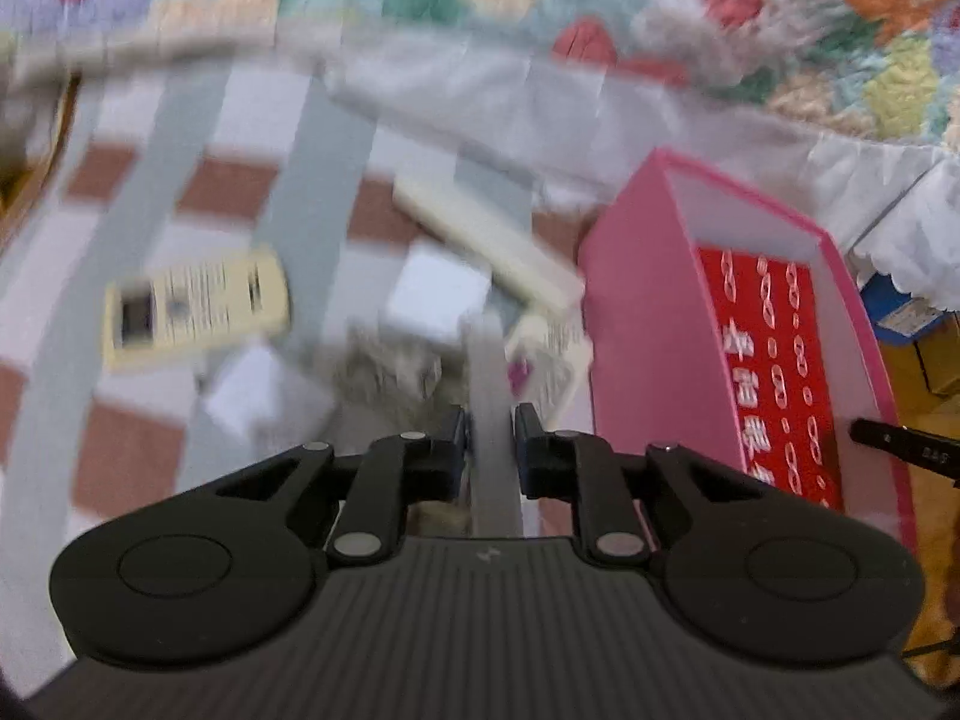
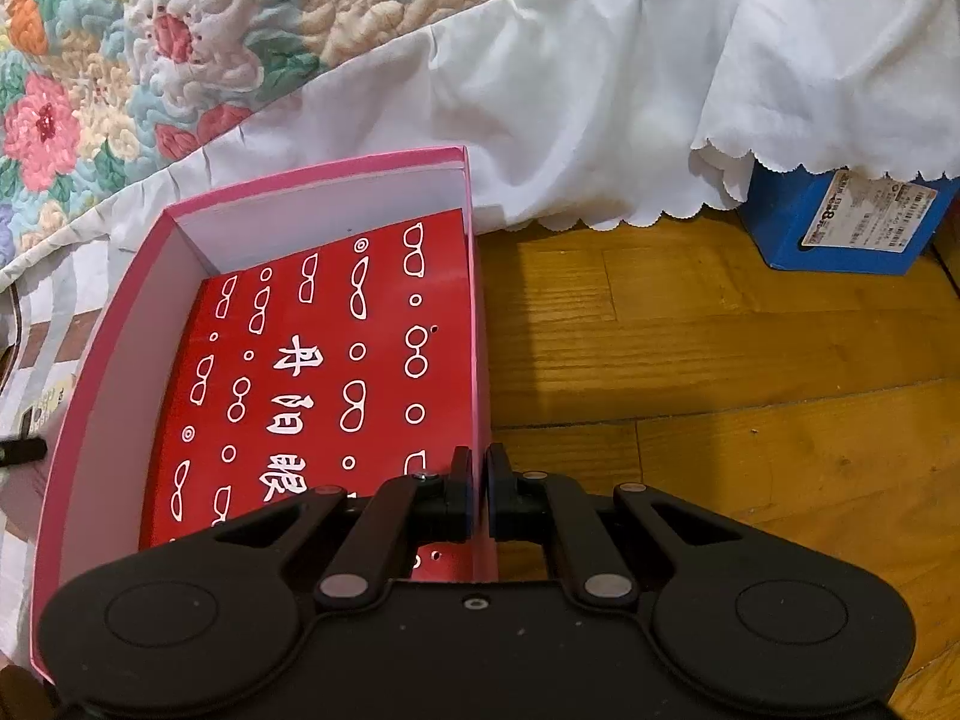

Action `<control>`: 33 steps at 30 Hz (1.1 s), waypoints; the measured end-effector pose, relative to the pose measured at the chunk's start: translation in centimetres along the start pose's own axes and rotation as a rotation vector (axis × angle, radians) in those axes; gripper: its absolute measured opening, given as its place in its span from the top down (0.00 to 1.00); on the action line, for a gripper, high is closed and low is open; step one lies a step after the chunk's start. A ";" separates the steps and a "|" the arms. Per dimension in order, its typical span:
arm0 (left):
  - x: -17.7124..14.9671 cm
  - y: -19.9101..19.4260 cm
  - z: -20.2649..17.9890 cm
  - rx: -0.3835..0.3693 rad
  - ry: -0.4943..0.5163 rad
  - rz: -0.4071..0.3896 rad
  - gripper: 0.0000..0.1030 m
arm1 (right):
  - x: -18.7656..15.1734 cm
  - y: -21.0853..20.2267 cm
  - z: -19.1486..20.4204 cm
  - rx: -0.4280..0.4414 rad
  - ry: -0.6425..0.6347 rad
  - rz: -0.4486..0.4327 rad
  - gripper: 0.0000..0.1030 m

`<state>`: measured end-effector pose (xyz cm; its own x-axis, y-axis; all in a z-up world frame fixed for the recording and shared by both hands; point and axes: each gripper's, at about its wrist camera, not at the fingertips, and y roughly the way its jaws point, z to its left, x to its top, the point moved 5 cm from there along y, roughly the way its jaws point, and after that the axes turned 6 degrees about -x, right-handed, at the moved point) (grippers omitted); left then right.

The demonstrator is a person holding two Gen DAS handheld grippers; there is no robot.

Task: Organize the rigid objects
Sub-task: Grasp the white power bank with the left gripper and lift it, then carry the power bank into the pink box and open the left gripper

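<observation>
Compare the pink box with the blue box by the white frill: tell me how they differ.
The pink box stands open-topped, its white inner walls and a red printed sheet showing; the blue box is half hidden under the white frill. The right gripper clamps the pink box's wall; nothing touches the blue box, which carries a printed label. Both are straight-sided boxes.

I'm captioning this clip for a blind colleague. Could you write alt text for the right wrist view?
The right gripper is shut on the right-hand wall of an open pink cardboard box, which holds a flat red item printed with white eyeglass shapes. The box rests against a white bed skirt, with a wooden floor to its right.
</observation>
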<state>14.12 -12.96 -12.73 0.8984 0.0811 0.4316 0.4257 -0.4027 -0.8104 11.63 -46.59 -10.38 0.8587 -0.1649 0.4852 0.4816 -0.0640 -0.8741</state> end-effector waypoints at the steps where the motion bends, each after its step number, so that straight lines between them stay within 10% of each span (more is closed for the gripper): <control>1: -0.2 0.4 0.3 -0.022 -0.028 0.027 0.85 | 0.0 0.0 0.0 -0.001 0.000 0.001 0.92; 15: -1.5 -1.0 -1.5 -0.035 0.046 0.003 0.86 | -0.1 0.1 0.0 -0.005 0.007 0.001 0.93; 33: 1.6 -8.6 -13.8 -0.233 0.191 -0.104 0.86 | -0.1 0.1 0.0 0.002 0.016 -0.002 0.92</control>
<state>10.41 -21.97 0.42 0.8054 -0.0306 0.5919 0.4583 -0.6011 -0.6547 11.56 -46.63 -10.56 0.8550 -0.1805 0.4862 0.4834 -0.0623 -0.8732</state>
